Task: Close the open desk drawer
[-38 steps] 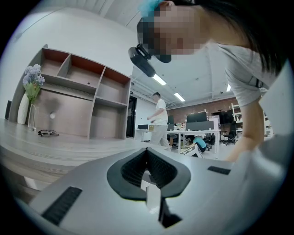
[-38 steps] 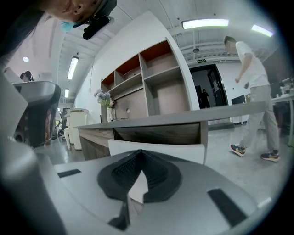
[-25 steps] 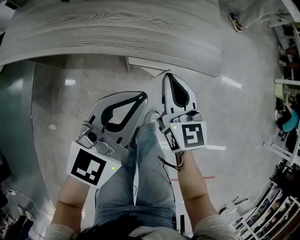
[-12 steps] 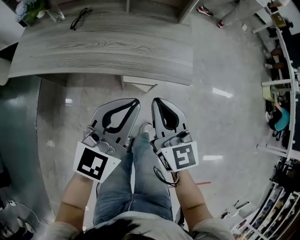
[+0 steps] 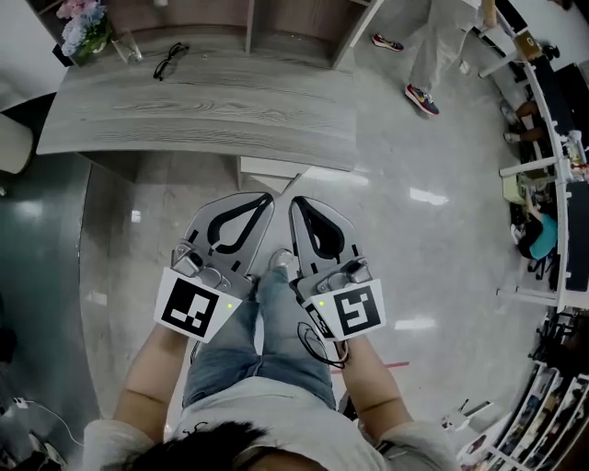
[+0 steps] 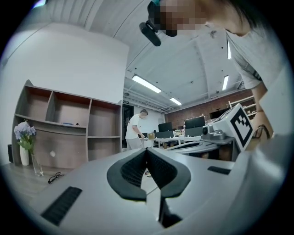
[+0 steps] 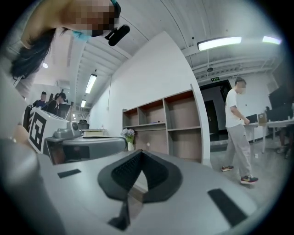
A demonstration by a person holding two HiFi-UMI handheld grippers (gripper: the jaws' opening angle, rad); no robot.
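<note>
A grey wood-grain desk (image 5: pixel 202 106) lies ahead in the head view. A pale drawer (image 5: pixel 270 171) sticks out from under its near edge. My left gripper (image 5: pixel 268 197) and right gripper (image 5: pixel 295 201) are held side by side just short of that drawer, above the floor, touching nothing. Both are shut and empty, their black pads meeting at the tips. The left gripper (image 6: pixel 147 149) points over the desk top toward a shelf unit (image 6: pixel 69 131). From the right gripper (image 7: pixel 140 153) the drawer is not seen; the same shelf unit (image 7: pixel 167 124) stands beyond it.
Glasses (image 5: pixel 170 60) and a vase of flowers (image 5: pixel 81 28) sit at the desk's far edge. A person (image 7: pixel 239 131) stands by tables to the right. My own leg and shoe (image 5: pixel 281 262) are below the grippers. A dark partition (image 5: pixel 37 276) runs along the left.
The view has drawn back from the desk, so more of its top, the glasses and the flowers now show. The two grippers have come closer together. Both stay shut.
</note>
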